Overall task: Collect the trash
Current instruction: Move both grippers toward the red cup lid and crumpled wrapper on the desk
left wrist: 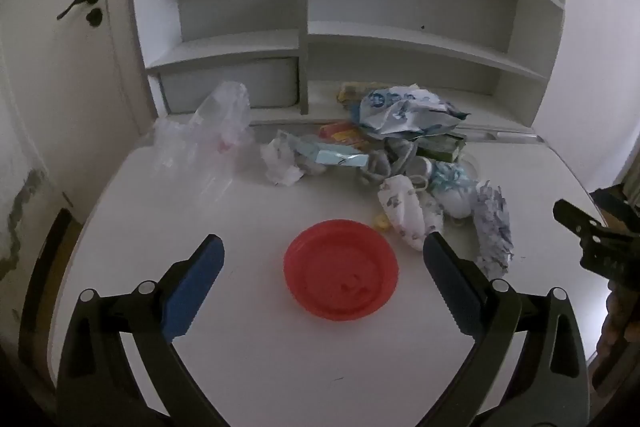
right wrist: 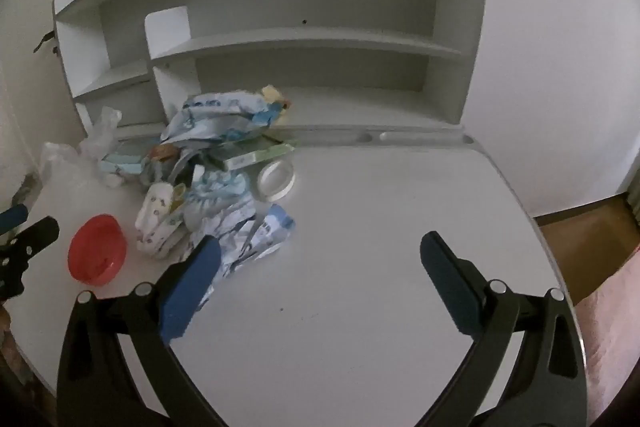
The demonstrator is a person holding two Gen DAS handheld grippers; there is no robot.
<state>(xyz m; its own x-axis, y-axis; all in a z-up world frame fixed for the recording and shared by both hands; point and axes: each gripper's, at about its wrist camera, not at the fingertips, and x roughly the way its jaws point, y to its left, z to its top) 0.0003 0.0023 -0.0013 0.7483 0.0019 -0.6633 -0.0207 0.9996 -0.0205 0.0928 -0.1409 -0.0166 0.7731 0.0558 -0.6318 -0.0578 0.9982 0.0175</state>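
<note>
Left hand-held gripper (left wrist: pixel 323 251): jaws spread wide, empty, held low over the counter (left wrist: pixel 256 359), aimed at the shelf unit (left wrist: pixel 344 39). Red lid (left wrist: pixel 341 269): flat, round, between its fingertips. Right hand-held gripper (right wrist: pixel 320 251): spread, empty. Trash pile (right wrist: pixel 216 171): heaped mid-counter toward the back edge, ahead-left of the right gripper; its long axis cannot be told.

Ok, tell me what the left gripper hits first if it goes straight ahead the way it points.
Most likely the red lid: it lies on the desk between the left gripper's open fingers, ahead of the trash pile. Depth is hard to judge.
</note>
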